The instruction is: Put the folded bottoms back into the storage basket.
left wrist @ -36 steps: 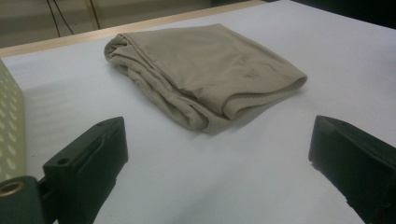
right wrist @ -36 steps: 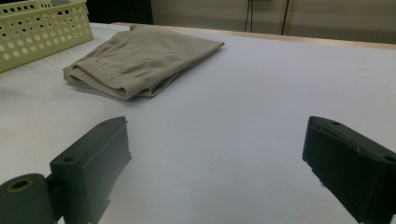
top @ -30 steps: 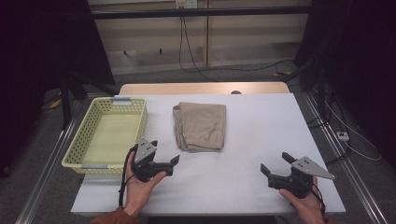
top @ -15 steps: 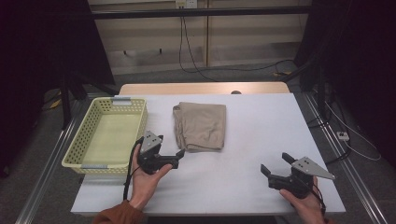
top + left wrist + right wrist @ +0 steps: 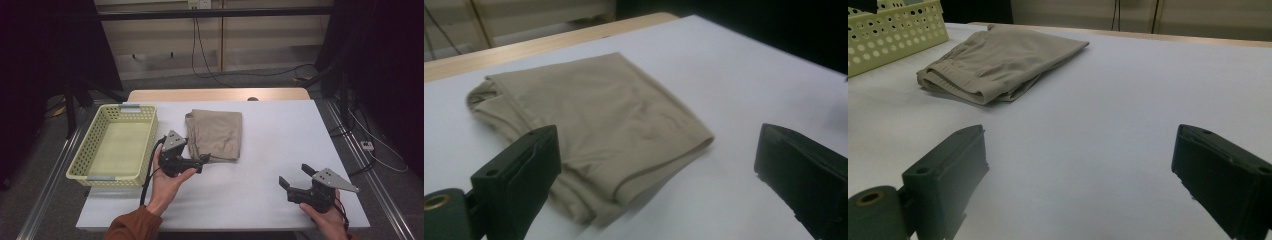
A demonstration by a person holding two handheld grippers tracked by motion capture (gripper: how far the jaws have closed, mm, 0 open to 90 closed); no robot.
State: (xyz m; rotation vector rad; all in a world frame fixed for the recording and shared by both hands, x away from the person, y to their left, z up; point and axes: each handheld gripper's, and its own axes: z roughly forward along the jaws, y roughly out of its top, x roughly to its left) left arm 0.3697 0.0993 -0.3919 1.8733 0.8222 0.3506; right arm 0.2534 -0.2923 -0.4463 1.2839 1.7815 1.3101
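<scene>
While left gripper (image 5: 204, 161) sits at the folded beige cloth's (image 5: 216, 134) near edge, both grippers' jaws gape wide; right gripper (image 5: 294, 179) well apart.

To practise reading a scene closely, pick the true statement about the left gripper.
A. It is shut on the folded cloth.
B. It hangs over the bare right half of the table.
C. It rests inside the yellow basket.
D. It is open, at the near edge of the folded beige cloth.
D: the left gripper stands with its jaws wide apart at the near edge of the folded beige cloth, outside the yellow basket.
</scene>
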